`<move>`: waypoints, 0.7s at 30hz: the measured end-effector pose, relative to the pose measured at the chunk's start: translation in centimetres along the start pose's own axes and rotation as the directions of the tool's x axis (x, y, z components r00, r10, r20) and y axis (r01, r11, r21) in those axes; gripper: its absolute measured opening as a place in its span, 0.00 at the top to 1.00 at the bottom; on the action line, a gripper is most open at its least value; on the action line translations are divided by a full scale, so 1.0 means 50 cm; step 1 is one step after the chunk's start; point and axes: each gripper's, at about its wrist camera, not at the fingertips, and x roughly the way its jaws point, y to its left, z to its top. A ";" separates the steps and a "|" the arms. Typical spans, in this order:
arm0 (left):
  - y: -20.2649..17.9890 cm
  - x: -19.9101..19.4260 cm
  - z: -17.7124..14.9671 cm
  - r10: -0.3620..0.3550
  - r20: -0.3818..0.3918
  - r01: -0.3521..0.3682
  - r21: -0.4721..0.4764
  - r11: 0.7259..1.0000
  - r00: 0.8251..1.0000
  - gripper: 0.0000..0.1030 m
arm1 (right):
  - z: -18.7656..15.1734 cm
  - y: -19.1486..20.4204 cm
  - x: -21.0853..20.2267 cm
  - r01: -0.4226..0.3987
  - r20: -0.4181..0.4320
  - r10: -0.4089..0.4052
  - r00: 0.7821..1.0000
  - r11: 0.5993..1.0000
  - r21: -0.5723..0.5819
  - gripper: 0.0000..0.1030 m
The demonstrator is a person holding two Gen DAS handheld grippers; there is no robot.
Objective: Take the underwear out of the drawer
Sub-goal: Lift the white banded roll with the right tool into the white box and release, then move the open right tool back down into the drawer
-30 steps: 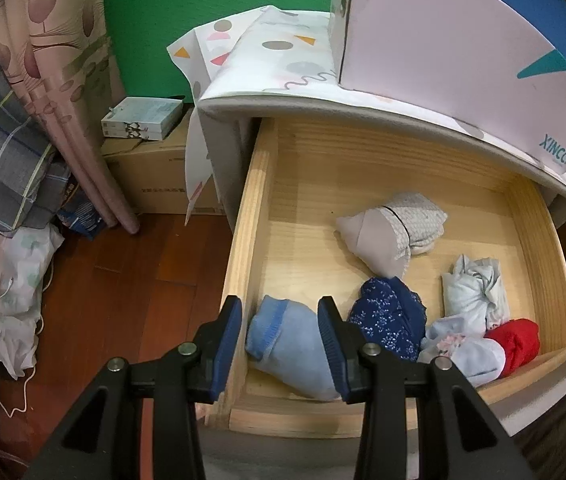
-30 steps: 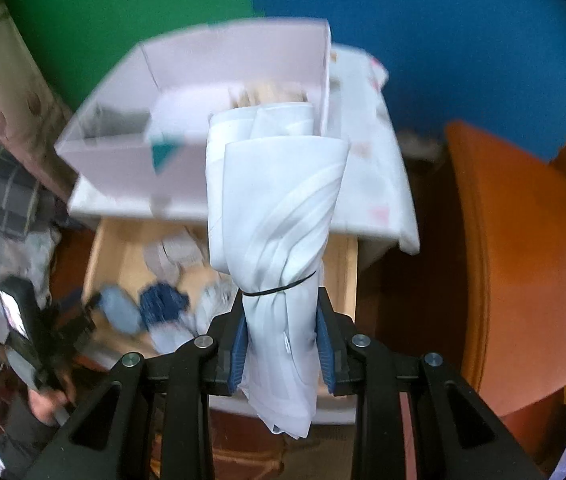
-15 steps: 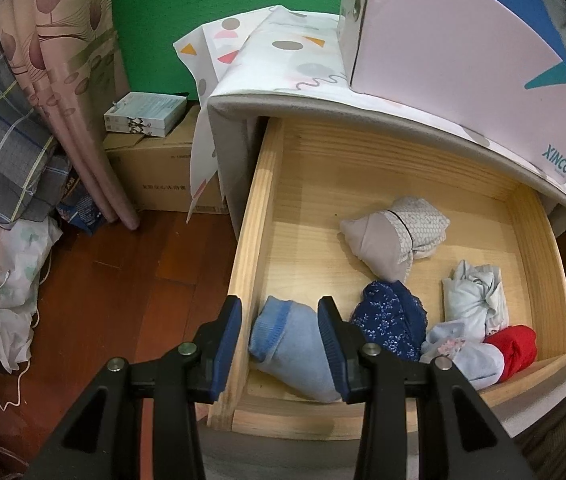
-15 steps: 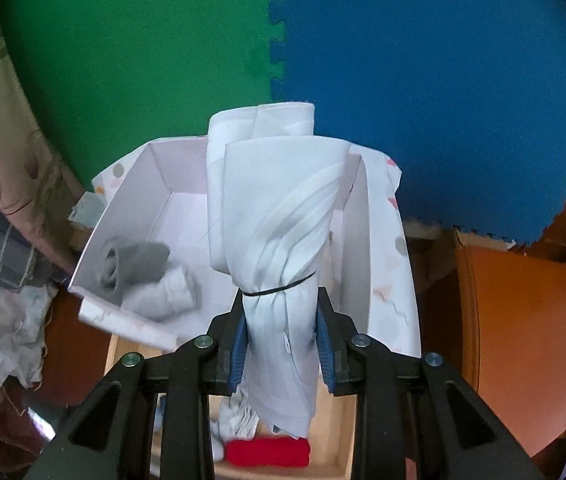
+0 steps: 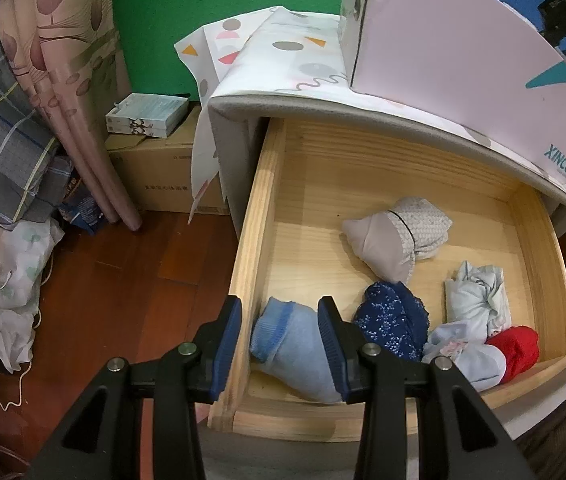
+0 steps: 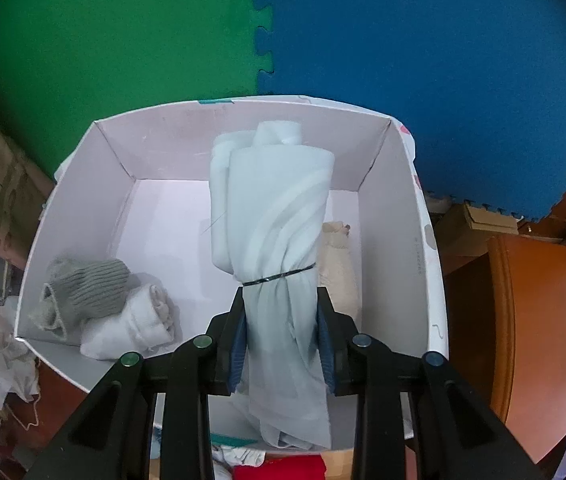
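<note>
Left gripper [image 5: 279,338]: jaws apart, empty, above the drawer [image 5: 267,216] corner; light blue bundle [image 5: 291,354] partly hidden behind one finger. Drawer contents: six rolled bundles, front ones overlapping. Right gripper [image 6: 281,334]: clamped on pale underwear roll [image 6: 271,216] over white box [image 6: 423,240]; three bundles inside, one half hidden.
</note>
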 end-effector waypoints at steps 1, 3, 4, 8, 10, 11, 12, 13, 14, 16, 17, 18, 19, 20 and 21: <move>0.000 0.000 0.000 0.001 0.000 -0.001 0.000 1.000 1.000 0.61 | 0.001 -0.002 0.006 -0.003 -0.001 0.003 1.000 1.000 0.005 0.72; 0.001 0.001 0.000 -0.002 -0.001 0.002 -0.003 1.000 1.000 0.61 | 0.001 -0.002 0.011 -0.010 -0.006 0.010 1.000 1.000 0.007 0.69; 0.001 0.001 0.001 -0.002 -0.002 0.002 -0.004 1.000 1.000 0.61 | 0.001 0.002 0.013 -0.013 -0.007 0.013 1.000 1.000 -0.001 0.64; 0.002 0.002 0.001 -0.001 -0.003 0.001 -0.005 1.000 1.000 0.61 | 0.003 0.005 0.007 -0.018 0.002 0.018 1.000 1.000 -0.008 0.56; 0.002 0.002 0.001 -0.003 -0.004 0.003 -0.006 1.000 1.000 0.61 | 0.003 0.001 -0.003 -0.026 0.011 0.026 1.000 1.000 -0.001 0.55; 0.002 0.002 0.001 -0.005 -0.005 0.005 -0.006 1.000 1.000 0.61 | 0.004 -0.001 -0.011 -0.030 0.018 0.030 0.999 1.000 0.002 0.55; 0.002 0.002 0.001 -0.003 -0.005 0.003 -0.006 1.000 1.000 0.61 | 0.005 -0.003 -0.020 -0.034 0.026 0.034 0.999 0.999 -0.003 0.55; 0.002 0.002 0.001 -0.002 -0.004 0.002 -0.006 1.000 1.000 0.61 | 0.007 -0.004 -0.029 -0.033 0.033 0.033 0.999 0.999 -0.005 0.54; 0.001 0.003 0.000 -0.002 -0.005 0.002 -0.007 1.000 1.000 0.61 | 0.009 -0.006 -0.039 -0.032 0.043 0.032 0.999 0.999 -0.006 0.50; 0.000 0.004 -0.001 -0.002 -0.005 0.002 -0.007 1.000 1.000 0.61 | 0.009 -0.012 -0.064 -0.039 0.059 0.039 0.997 0.999 -0.004 0.48; 0.000 0.004 -0.001 -0.004 -0.007 0.004 -0.007 1.000 1.000 0.61 | 0.007 -0.014 -0.076 -0.042 0.066 0.042 0.997 0.999 -0.009 0.47; 0.000 0.005 -0.001 -0.004 -0.010 0.004 -0.007 1.000 1.000 0.61 | 0.005 -0.014 -0.086 -0.042 0.068 0.043 0.997 0.999 -0.014 0.47; 0.001 0.006 -0.001 -0.001 -0.011 0.001 -0.008 1.000 1.000 0.61 | 0.000 -0.017 -0.096 -0.046 0.071 0.047 0.996 0.999 -0.019 0.47; 0.000 0.006 -0.001 0.001 -0.011 -0.001 -0.007 1.000 1.000 0.61 | -0.005 -0.019 -0.105 -0.052 0.073 0.054 0.996 0.998 -0.024 0.47; 0.000 0.006 -0.002 -0.002 -0.012 0.002 -0.006 1.000 1.000 0.61 | -0.015 -0.023 -0.116 -0.062 0.076 0.064 0.995 0.998 -0.030 0.47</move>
